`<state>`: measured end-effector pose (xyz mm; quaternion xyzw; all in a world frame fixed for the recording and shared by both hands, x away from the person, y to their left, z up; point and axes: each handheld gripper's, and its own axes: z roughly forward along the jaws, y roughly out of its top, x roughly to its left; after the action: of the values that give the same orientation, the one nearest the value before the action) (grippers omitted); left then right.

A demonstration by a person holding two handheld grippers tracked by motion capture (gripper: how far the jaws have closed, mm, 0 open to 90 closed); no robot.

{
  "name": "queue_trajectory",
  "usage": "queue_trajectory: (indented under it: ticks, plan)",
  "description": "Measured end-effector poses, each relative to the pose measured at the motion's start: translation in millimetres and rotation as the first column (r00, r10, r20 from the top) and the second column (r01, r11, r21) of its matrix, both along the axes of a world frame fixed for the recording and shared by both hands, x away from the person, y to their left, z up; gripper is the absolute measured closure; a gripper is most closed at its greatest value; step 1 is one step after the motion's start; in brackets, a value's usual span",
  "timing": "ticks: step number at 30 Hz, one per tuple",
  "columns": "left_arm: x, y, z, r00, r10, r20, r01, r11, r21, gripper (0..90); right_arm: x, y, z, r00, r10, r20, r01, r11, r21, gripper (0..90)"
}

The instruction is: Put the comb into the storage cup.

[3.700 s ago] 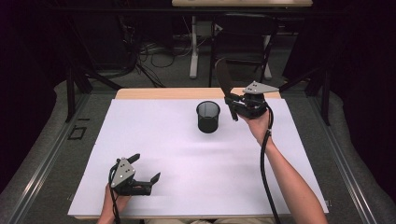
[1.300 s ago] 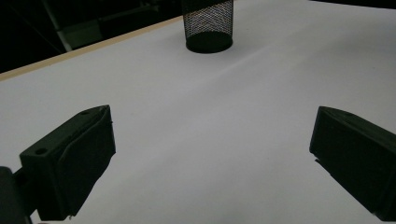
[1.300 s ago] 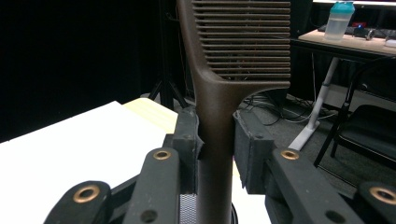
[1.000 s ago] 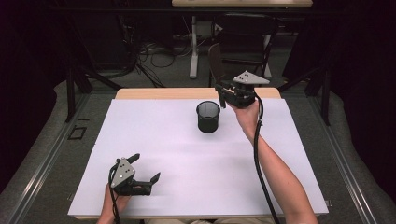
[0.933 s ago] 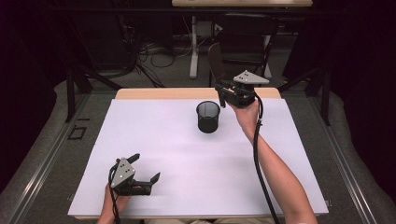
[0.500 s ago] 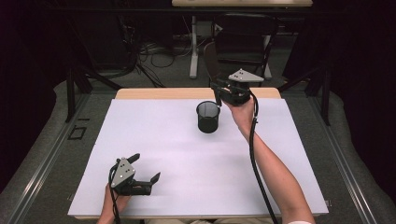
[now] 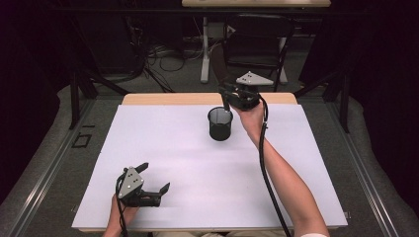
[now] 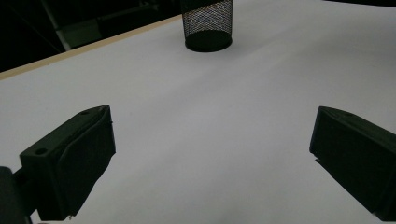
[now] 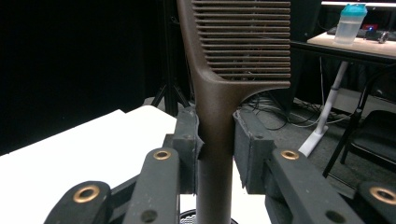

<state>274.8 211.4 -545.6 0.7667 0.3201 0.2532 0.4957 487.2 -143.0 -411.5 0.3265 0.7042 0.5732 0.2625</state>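
Since the earlier frames the right gripper (image 7: pixel 228 98) has travelled leftward along the table's far edge and now hangs directly above the mesh cup (image 7: pixel 220 124), which stands on the white table (image 7: pixel 163 148) toward its far side. Its jaws are clamped on the handle of a brown comb (image 9: pixel 219 140), teeth end up, handle end down toward the cup's mouth. That alignment suggests the comb is about ready to be lowered into the cup. The left gripper (image 7: pixel 154 185) rests near the table's front edge, jaws wide apart, holding nothing.
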Motion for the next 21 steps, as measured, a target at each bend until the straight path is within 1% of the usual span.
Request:
queue_trajectory:
  ticks: [5, 7, 11, 21]
  plan:
    - [0.1, -0.1, -0.2, 1.0, -0.002, 0.001, 0.002, 1.0, -0.001, 0.3, 2.7, 2.1, -3.1, 1.0, 0.002, -0.005, -0.002, 1.0, -0.003, 72.6]
    - [0.1, 0.0, -0.2, 1.0, 0.0, -0.001, 0.0, 1.0, 0.001, 0.3, 4.2, 4.0, -4.5, 1.0, 0.004, -0.001, -0.004, 1.0, -0.013, 72.6]
    - [-0.1, 0.5, -0.1, 1.0, 0.0, 0.003, 0.0, 1.0, -0.003, 0.3, 6.6, 6.1, -6.4, 1.0, 0.005, -0.008, -0.006, 1.0, -0.011, 72.6]
    - [0.1, 0.2, -0.3, 1.0, -0.001, 0.002, 0.001, 1.0, -0.002, 0.3, 12.3, 9.1, -13.2, 0.9995, 0.005, -0.031, -0.006, 1.0, -0.026, 72.6]
